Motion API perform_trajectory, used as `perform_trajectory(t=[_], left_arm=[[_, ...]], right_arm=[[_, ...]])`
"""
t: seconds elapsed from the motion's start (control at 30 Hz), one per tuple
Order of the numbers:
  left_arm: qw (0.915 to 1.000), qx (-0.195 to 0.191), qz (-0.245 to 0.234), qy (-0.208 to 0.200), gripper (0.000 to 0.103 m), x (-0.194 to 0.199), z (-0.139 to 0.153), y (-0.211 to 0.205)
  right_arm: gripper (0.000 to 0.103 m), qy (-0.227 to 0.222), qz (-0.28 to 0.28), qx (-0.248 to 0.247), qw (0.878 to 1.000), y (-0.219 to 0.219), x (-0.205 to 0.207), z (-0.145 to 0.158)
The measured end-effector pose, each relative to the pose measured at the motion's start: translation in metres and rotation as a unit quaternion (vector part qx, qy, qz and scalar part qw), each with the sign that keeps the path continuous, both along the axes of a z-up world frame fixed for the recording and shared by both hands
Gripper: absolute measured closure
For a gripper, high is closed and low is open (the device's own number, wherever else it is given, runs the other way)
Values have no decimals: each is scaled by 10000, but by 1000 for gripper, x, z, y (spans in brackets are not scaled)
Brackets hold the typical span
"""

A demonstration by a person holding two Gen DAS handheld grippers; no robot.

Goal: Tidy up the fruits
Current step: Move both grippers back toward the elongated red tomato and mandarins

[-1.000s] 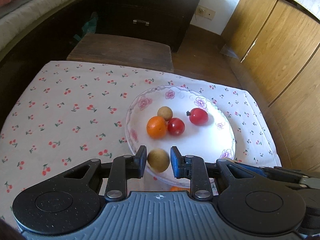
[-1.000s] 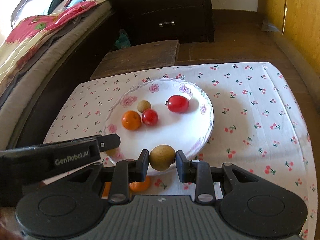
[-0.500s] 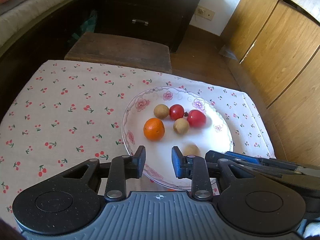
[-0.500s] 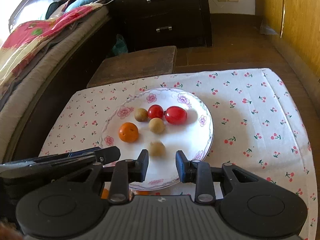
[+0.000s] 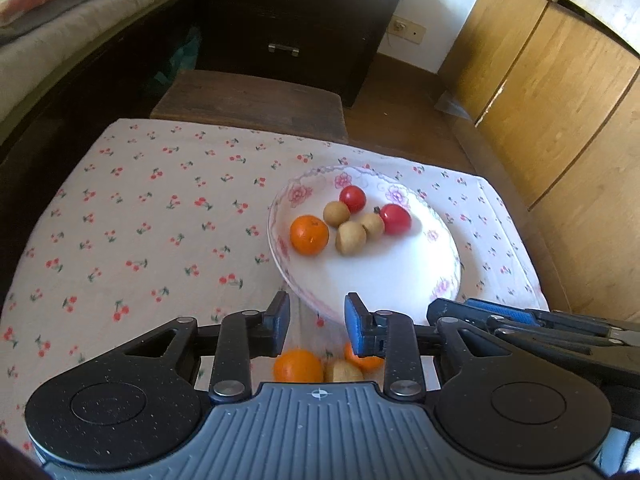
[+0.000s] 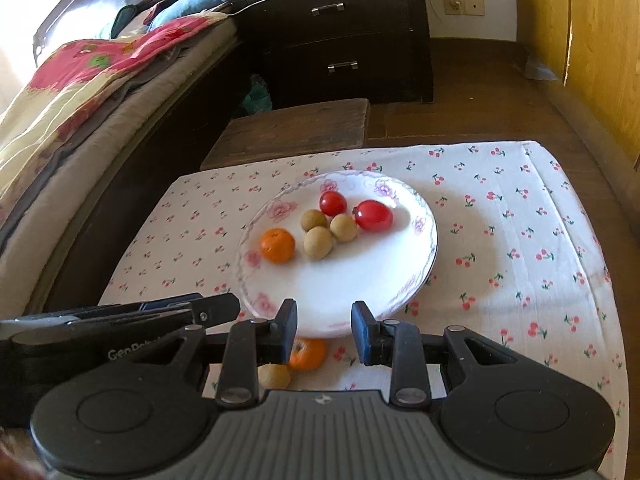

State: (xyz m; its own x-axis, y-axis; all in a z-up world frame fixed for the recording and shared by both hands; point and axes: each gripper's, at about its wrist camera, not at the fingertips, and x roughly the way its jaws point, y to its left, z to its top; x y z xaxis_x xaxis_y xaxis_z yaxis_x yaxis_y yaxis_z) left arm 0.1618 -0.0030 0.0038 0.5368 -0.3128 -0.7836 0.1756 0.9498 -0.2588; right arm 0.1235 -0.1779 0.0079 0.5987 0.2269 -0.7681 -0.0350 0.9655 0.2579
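Left gripper [image 5: 316, 316] is empty, jaws apart and just eased wider. Right gripper [image 6: 324, 322] has jaws apart too, nothing between them. Below them, at the tabletop's near edge, two loose oranges [image 5: 298, 366] and a loose longan [image 5: 343, 370] lie on the cloth. Beyond, the plate [image 6: 424, 280] carries a plated orange [image 6: 277, 245], three plated longans [image 6: 318, 243] and two tomatoes [image 6: 373, 215]. Roughly two-thirds done, by my reckoning, with three fruits left.

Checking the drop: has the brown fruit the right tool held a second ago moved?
Yes. It left the right tool and now lies on the plate, beside the orange.
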Motion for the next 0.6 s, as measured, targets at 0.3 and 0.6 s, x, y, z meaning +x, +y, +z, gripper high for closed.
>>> perform_trajectory(t=[0.3,0.6], left_arm=[[9996,15,-266,109,64,-38,-2,8],[9968,165,-679,396,62,-50,-23,-5]], right_arm=[[72,126,-18,133,9998,5,-29,-1],[72,204,-3,164,9997,6,-36,-2]])
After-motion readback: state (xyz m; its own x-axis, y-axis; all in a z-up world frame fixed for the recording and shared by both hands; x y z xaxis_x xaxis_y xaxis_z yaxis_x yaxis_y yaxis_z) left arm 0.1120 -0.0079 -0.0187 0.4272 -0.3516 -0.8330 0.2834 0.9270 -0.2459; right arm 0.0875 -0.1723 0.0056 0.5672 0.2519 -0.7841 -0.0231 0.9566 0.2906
